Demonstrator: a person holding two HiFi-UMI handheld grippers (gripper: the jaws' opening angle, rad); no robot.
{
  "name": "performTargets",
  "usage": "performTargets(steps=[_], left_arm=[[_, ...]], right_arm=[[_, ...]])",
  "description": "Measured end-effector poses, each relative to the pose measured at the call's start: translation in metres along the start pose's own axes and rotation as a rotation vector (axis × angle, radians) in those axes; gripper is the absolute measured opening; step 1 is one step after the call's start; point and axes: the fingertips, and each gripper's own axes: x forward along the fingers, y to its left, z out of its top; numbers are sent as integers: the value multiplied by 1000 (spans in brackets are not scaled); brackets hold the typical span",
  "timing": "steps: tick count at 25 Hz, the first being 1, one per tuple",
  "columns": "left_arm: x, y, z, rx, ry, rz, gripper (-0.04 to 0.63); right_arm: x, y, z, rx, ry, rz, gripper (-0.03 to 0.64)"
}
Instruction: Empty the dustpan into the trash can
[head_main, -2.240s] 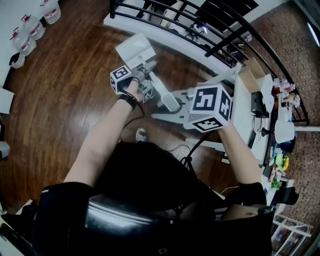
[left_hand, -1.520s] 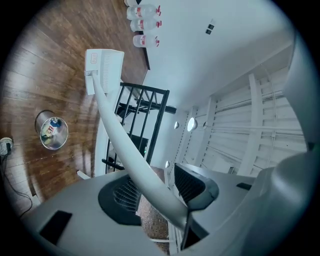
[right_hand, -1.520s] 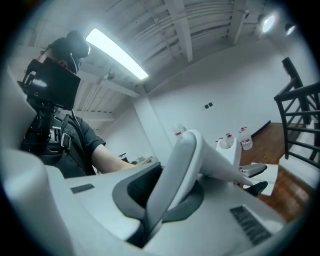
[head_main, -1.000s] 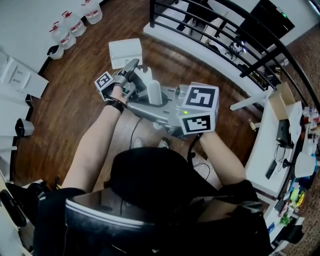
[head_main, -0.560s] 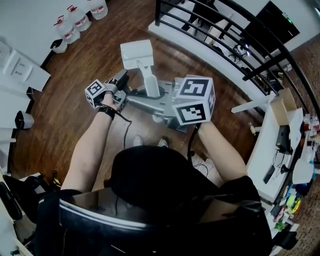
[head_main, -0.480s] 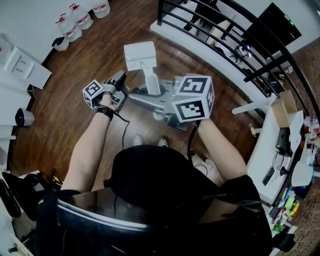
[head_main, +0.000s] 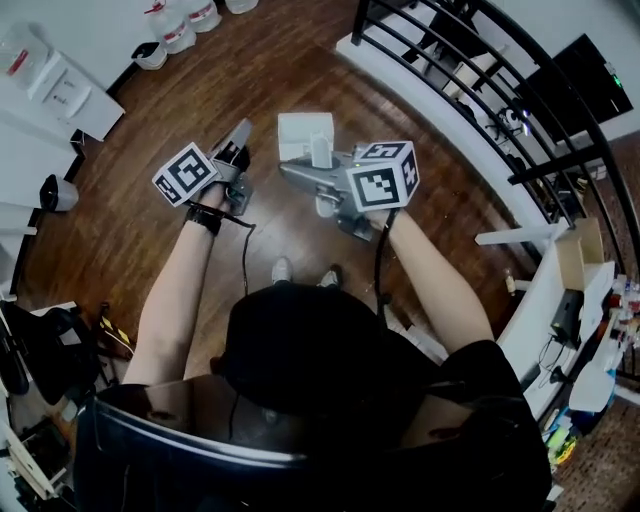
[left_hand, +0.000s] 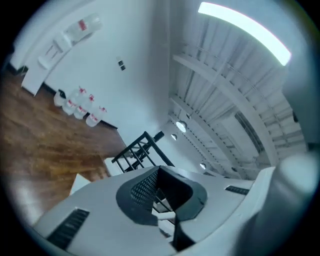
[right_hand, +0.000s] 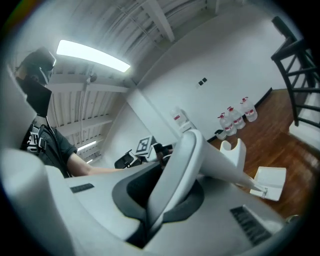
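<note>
Your right claw (right_hand: 167, 196) is clenched on the curved upper handle (right_hand: 212, 161) of the white plastic long-handled dustpan (head_main: 305, 133). The handle runs forward out of the claw, and the flat pan (right_hand: 272, 181) sits at its far end, ahead of and below the claw and over the dark brown wooden floor (head_main: 140, 260). I read this grip as one for carrying. Holding high on the handle keeps the pan well out in front of you and lets you tip it with a roll of the wrist when the time comes.

Your left claw (left_hand: 160, 196) has just been closing and is now clenched on nothing, with only the railing showing past its pads. It sits off to the side of the right claw, apart from the dustpan, so I take it to be parked clear of the handle and free for steadying or tipping.

No view shows a trash can, and I cannot tell whether the pan holds any debris. The emptying looks not yet done, so find the can in front of the right claw first.
</note>
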Motion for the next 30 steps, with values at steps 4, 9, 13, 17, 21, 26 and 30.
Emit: performTargets(steps=[4, 9, 13, 17, 21, 26, 30], left_arm=[[0, -34, 17, 274, -25, 14, 5], [5, -59, 20, 558, -24, 67, 5], [9, -73, 19, 724, -18, 102, 5], [16, -77, 17, 761, -15, 125, 5], [23, -74, 15, 783, -16, 150, 5], [31, -75, 14, 820, -27, 178, 5], [35, -76, 13, 837, -39, 188, 5]], right_arm=[[18, -37, -14, 68, 11, 14, 10], [34, -81, -36, 137, 31, 26, 11], [48, -115, -57, 190, 44, 34, 11], [56, -149, -77, 224, 54, 29, 11], [61, -178, -94, 242, 64, 26, 10], [67, -200, -116, 241, 99, 33, 9], [70, -217, -130, 249, 123, 20, 9]])
